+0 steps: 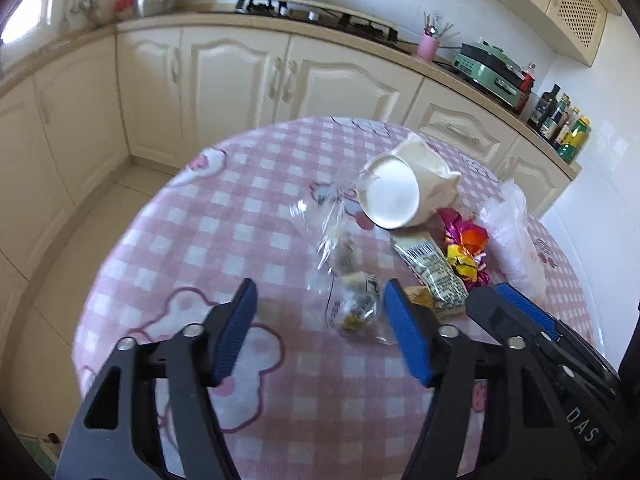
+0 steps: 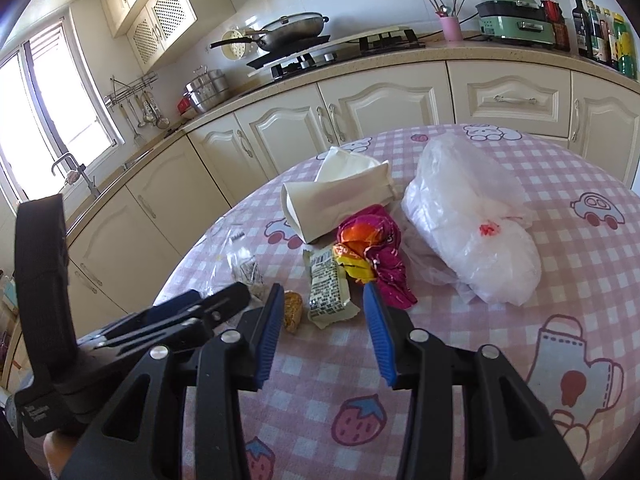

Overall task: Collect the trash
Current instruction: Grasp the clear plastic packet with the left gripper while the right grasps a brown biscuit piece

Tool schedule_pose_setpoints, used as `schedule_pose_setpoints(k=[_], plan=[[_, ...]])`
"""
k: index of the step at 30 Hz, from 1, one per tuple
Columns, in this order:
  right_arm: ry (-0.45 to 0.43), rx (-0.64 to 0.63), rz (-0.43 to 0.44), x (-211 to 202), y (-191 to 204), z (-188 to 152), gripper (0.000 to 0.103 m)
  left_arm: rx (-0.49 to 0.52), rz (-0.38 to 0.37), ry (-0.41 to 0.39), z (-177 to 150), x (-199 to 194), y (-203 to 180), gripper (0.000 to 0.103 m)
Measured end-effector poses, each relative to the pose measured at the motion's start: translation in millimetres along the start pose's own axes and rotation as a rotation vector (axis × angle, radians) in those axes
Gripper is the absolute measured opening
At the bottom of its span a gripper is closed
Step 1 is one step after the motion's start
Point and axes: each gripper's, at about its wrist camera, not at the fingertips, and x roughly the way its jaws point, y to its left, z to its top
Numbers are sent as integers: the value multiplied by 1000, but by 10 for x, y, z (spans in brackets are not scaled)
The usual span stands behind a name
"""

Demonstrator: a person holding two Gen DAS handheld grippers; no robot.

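Observation:
Trash lies on a round table with a pink checked cloth (image 1: 200, 248) (image 2: 520, 340). A clear crumpled wrapper (image 1: 352, 312) lies just ahead of my open left gripper (image 1: 320, 292), near its right finger. A white printed wrapper (image 2: 328, 292) (image 1: 432, 272) lies just ahead of my open right gripper (image 2: 320, 296). Beside it is a small yellow-brown piece (image 2: 293, 310). Further back are a pink and orange foil wrapper (image 2: 376, 248) (image 1: 468, 248), a tipped white paper cup (image 2: 320, 208) (image 1: 392, 196) and a white plastic bag (image 2: 472, 220) (image 1: 512, 232). The right gripper shows in the left wrist view (image 1: 512, 304).
Cream kitchen cabinets (image 2: 360, 112) and a countertop with a stove, pan, green appliance and bottles (image 2: 600, 32) run behind the table. Floor lies to the left of the table (image 1: 80, 260). A sink and window stand at far left in the right wrist view (image 2: 72, 168).

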Motion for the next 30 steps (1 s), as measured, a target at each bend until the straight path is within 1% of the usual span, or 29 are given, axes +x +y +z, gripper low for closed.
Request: schedule_pose_setpoints(k=[1, 2, 5, 9, 15, 18, 22, 24, 25, 26, 30], plan=[[4, 0, -1, 11, 6, 1, 41, -6, -21, 5, 3, 15, 12, 43], [7, 1, -2, 19, 6, 1, 41, -9, -44, 4, 4, 11, 17, 29], [9, -12, -8, 34, 41, 3, 41, 4, -61, -9, -21, -36, 14, 27], [16, -64, -19, 74, 167, 16, 41, -7, -67, -45, -77, -199, 93, 26], [49, -173, -51, 216, 447, -1, 41, -28, -53, -69, -116, -364, 251, 26], [105, -194, -72, 364, 504, -1, 41, -37, -50, -72, -124, -413, 312, 26], [123, -188, -102, 450, 509, 11, 41, -33, -51, -80, -164, -520, 345, 26], [123, -209, -113, 448, 540, 0, 40, -33, -54, -89, -180, -594, 365, 26], [126, -227, -127, 455, 574, -15, 34, -32, -56, -92, -192, -636, 381, 26], [124, -237, -136, 456, 599, -21, 21, -32, -55, -94, -207, -670, 405, 26], [122, -234, -120, 413, 625, -56, 20, -37, -42, -119, -269, -876, 492, 26]])
